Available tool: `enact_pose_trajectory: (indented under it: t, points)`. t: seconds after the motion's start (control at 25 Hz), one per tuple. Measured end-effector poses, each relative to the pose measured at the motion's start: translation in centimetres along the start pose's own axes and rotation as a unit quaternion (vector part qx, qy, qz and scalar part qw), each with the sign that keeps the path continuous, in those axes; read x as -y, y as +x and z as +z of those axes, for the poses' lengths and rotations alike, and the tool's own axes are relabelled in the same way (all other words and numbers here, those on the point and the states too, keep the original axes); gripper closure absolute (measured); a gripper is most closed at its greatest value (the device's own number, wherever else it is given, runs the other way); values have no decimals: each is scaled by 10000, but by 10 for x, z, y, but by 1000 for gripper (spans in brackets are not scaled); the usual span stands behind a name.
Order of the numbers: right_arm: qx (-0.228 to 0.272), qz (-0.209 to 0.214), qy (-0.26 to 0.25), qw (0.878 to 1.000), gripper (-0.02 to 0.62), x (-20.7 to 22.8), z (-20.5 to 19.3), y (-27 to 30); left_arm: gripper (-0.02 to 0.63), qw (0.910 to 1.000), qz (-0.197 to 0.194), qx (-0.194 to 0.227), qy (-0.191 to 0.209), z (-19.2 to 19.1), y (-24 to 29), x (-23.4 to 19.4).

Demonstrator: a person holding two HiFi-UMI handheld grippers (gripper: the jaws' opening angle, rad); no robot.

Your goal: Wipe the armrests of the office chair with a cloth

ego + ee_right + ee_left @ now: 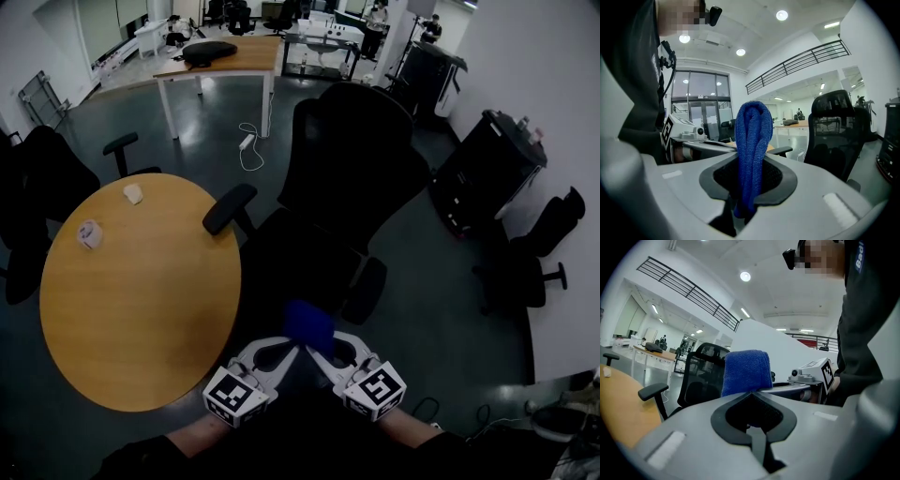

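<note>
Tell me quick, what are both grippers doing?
Left gripper: shut, blue cloth just past its tips.
Right gripper: shut on the blue cloth.

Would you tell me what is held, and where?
The right gripper clamps the blue cloth by one end; its folded end stands out past the jaws.

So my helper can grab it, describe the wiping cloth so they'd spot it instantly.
Find the big black office chair in the middle of the room. Just in front of its seat, the right claw pinches a folded cloth upright; it's the only bright blue thing around.
</note>
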State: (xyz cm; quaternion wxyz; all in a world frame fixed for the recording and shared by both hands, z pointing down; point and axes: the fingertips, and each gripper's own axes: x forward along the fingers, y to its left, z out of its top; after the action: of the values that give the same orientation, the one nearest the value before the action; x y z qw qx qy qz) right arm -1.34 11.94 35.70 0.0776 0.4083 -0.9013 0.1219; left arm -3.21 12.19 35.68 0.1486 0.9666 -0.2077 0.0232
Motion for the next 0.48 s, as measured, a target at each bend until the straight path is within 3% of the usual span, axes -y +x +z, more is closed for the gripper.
enact_pose_trajectory:
  t: [0.24, 0.48]
  points:
    - [34, 60, 11, 10000, 506, 16, 3, 13, 592, 10000, 88, -9, 42, 6, 12, -17]
    - [190, 457, -15, 9988, 506, 44, 20, 32, 592, 9984, 526, -53, 199, 23, 30, -44]
